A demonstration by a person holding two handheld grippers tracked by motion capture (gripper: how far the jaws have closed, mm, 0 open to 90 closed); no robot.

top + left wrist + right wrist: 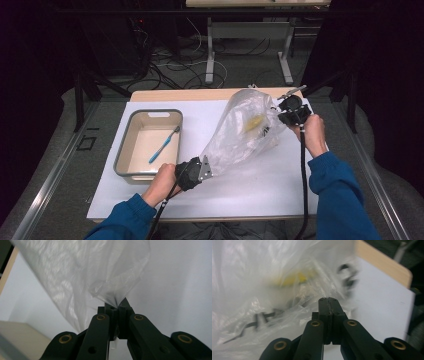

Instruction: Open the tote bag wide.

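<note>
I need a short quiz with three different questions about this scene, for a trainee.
1. True or false: the left gripper is shut on the plastic bag.
2. Where does the blue toothbrush lie? A) in the tray B) inside the bag C) on the floor
3. What colour is the blurred thing seen through the bag?

Key: 1 true; 2 A; 3 yellow.

L gripper (204, 169) jaws clamped, low near table front, R gripper (286, 116) jaws clamped, farther back
</note>
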